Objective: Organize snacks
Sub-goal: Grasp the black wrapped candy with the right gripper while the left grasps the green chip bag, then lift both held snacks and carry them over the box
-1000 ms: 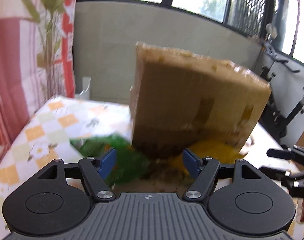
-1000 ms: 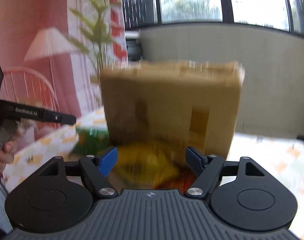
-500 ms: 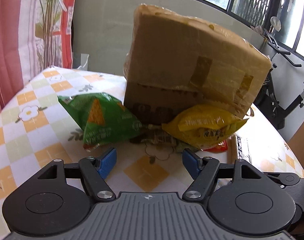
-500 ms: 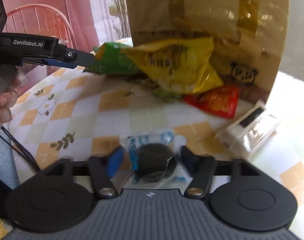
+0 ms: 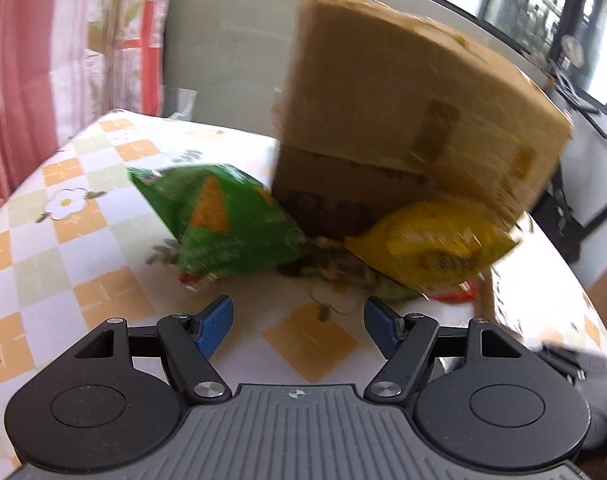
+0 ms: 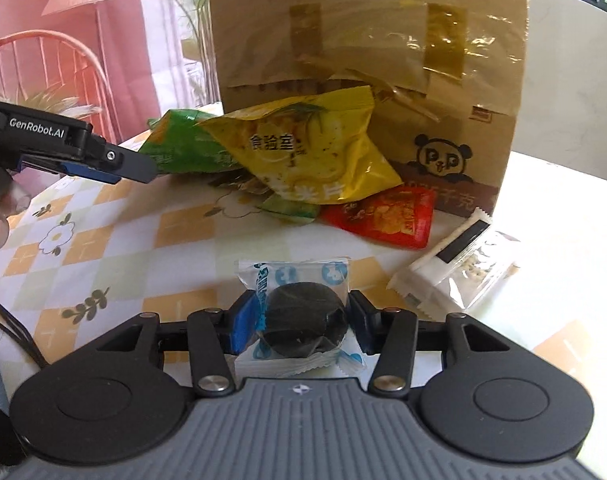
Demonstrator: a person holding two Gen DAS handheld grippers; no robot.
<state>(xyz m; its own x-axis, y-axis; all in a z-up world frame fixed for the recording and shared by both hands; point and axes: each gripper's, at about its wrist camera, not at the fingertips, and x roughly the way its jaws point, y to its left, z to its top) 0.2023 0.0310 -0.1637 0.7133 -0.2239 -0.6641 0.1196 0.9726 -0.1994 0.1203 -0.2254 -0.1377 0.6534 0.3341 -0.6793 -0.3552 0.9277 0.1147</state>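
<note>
Right wrist view: the right gripper (image 6: 299, 322) is closing its jaws on a clear-wrapped dark round cookie (image 6: 303, 326), and both blue pads already touch the packet's sides. The cookie lies on the checked tablecloth (image 6: 183, 248), well in front of the taped cardboard box (image 6: 367, 40), which serves as the landmark. Leaning against the foot of the box is a yellow snack bag (image 6: 303, 152); a green snack bag (image 6: 179, 144) sits to the left of the box front, partly under the yellow one. A red packet (image 6: 387, 216) lies just in front of the box, below the yellow bag, and a white wrapped bar (image 6: 451, 264) lies off the box's right front corner. The left gripper (image 6: 103, 160) reaches in from the left, near the green bag.

Left wrist view, blurred: the left gripper (image 5: 299, 326) has its jaws spread wide with nothing between them, above the cloth in front of the box (image 5: 403, 120), short of the green bag (image 5: 223, 220) and yellow bag (image 5: 427, 248)
</note>
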